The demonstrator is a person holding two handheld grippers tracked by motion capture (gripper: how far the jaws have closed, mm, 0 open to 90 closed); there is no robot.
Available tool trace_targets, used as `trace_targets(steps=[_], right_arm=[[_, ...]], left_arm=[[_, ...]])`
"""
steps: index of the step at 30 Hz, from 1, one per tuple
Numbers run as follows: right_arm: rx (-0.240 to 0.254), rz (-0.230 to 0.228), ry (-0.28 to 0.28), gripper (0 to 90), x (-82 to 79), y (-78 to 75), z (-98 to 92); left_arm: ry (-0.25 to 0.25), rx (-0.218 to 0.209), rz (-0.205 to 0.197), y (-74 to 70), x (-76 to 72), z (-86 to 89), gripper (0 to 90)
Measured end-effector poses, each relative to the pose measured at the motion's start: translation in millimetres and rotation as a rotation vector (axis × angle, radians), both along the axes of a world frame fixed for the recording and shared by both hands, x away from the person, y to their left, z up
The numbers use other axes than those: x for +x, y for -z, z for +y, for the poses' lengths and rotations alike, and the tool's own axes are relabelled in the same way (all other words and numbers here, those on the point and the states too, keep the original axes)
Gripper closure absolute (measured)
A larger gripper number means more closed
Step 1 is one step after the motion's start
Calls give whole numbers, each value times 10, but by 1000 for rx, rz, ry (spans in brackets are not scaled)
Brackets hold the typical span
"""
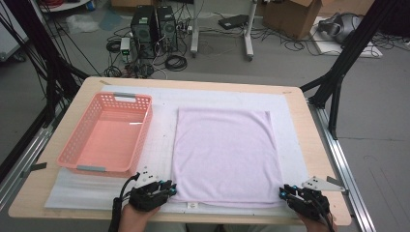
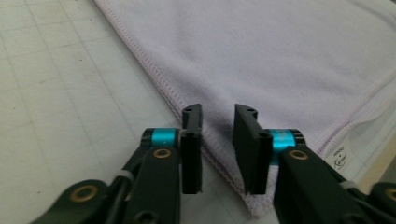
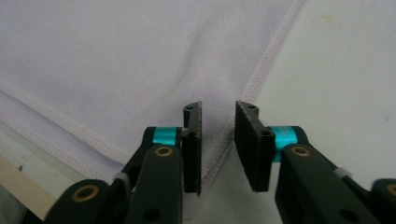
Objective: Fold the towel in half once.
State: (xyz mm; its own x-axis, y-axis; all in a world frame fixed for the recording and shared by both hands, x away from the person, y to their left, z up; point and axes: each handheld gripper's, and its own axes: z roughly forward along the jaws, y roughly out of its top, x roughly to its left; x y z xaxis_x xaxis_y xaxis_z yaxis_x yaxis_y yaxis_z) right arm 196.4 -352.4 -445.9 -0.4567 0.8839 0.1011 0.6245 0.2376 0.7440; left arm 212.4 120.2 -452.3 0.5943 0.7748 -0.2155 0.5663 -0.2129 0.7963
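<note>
Item 1, left gripper (image 1: 170, 188): held in a hand at the near table edge, about 7 o'clock in the high view. Jaws stand a narrow gap apart, astride the near-left corner hem of the towel (image 1: 226, 155); its own view shows towel edge lying in the gap (image 2: 218, 140), pads not pressing on it.

Item 2, right gripper (image 1: 283, 192): held at about 5 o'clock in the high view. Jaws likewise a narrow gap apart, set over the near-right corner of the towel; the stitched hem runs up between them in its own view (image 3: 218, 144), with daylight either side, so no grip is made.

Item 3, towel: pale lilac, spread flat in one layer at the centre of the table, on a white foam sheet (image 1: 159, 145). Small white label at its near edge, around 6 o'clock (image 1: 192, 205).

Item 4, pink basket (image 1: 72, 145): perforated plastic, grey handles, at 9 to 10 o'clock, just beside the towel's left edge and apart from it.

Item 5, table (image 1: 314, 145): light wood top, rounded corners.
</note>
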Motion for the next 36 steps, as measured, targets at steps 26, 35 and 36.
trace_targets(steps=[26,35,36], right_arm=[[-39,-37,-13,859,-182,-174,21],[-50,-12,-23,862,-296,-193,5],[-53,6,-25,858,-296,-185,5]], left_arm=[[0,-67,-77,-152,-186,140,863],[17,-47,-49,-119,-271,178,864],[22,-38,-43,-101,-262,171,857]])
